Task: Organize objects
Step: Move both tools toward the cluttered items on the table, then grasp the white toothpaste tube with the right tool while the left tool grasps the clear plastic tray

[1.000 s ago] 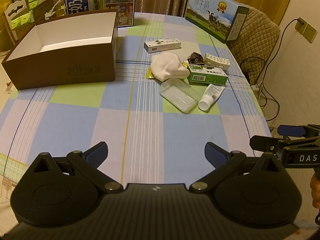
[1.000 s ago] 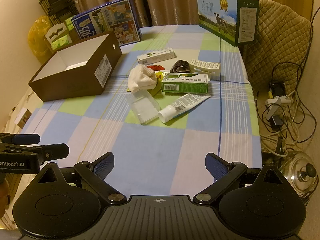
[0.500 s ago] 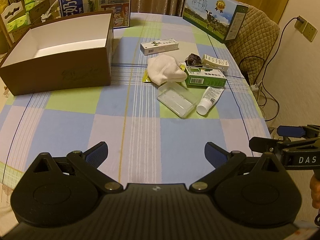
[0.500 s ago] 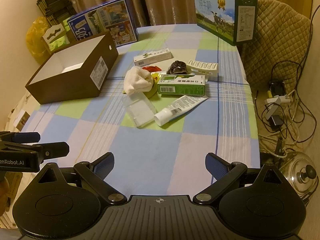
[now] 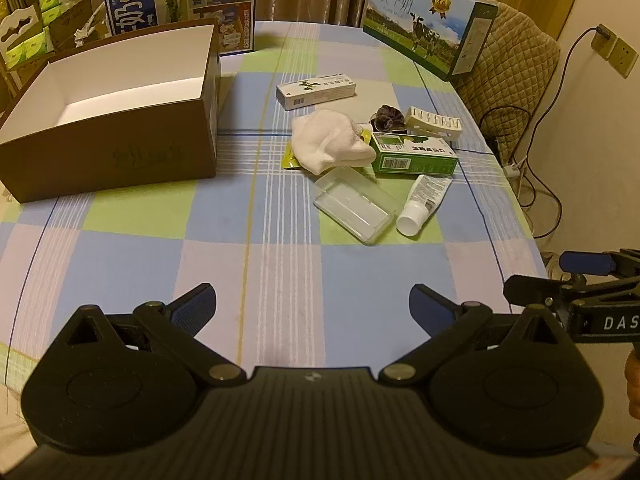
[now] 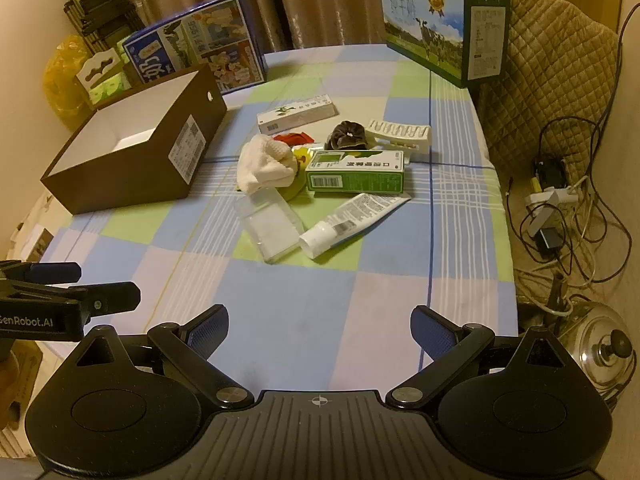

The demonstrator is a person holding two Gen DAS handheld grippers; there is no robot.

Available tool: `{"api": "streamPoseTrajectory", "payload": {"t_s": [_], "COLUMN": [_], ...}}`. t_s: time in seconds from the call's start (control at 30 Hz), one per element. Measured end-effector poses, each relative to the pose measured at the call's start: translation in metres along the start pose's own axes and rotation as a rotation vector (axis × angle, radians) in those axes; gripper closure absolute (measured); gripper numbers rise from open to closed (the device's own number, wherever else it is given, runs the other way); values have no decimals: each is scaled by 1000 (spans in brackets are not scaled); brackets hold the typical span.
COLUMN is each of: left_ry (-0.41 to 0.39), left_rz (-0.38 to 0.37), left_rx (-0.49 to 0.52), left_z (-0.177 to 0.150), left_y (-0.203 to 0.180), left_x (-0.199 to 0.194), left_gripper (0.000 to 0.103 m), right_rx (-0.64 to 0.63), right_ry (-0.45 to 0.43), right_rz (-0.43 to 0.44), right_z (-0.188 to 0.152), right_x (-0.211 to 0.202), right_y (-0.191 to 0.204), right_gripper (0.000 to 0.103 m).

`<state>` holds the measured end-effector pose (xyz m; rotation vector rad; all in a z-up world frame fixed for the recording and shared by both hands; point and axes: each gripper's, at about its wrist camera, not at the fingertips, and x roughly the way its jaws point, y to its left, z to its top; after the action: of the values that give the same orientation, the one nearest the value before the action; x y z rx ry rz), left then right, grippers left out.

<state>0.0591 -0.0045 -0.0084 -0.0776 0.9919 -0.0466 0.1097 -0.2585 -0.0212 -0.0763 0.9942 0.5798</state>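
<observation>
Both tools (image 5: 312,306) (image 6: 320,326) agape above checked tablecloth (image 5: 280,272); curtains (image 6: 320,0) behind.

On the bench (image 5: 132,264), the open box (image 5: 116,120) sat far left of me; the tube (image 5: 424,204) lay right of the clear case (image 5: 354,210), the cloth (image 5: 330,146) behind them.

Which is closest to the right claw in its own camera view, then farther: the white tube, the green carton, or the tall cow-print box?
1. White squeeze tube, lying nearest, centre.
2. Green rectangular carton, just behind the tube.
3. Tall cow-print milk box, at the far right corner of the table.
</observation>
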Motion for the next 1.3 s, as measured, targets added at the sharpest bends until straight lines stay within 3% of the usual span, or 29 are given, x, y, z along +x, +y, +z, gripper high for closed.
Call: {"api": "streamPoseTrajectory", "payload": {"t_s": [0.6,1.07,1.3], "left_ry": [30,65,90], "left_rz": [10,36,28], "left_rx": [16,42,44], "left_z": [29,56,68], "left_y": [-2,-1,-2], "left_x": [30,75,97], "left_gripper": [1,1,1], "right_rx": [55,161,207], "right_ry": [24,30,20], "right_rz": [-37,-79,-87], "right_z": [16,32,41], "right_x": [21,64,83], "right_y": [-17,-27,-30], "right_gripper": [7,7,13]}}
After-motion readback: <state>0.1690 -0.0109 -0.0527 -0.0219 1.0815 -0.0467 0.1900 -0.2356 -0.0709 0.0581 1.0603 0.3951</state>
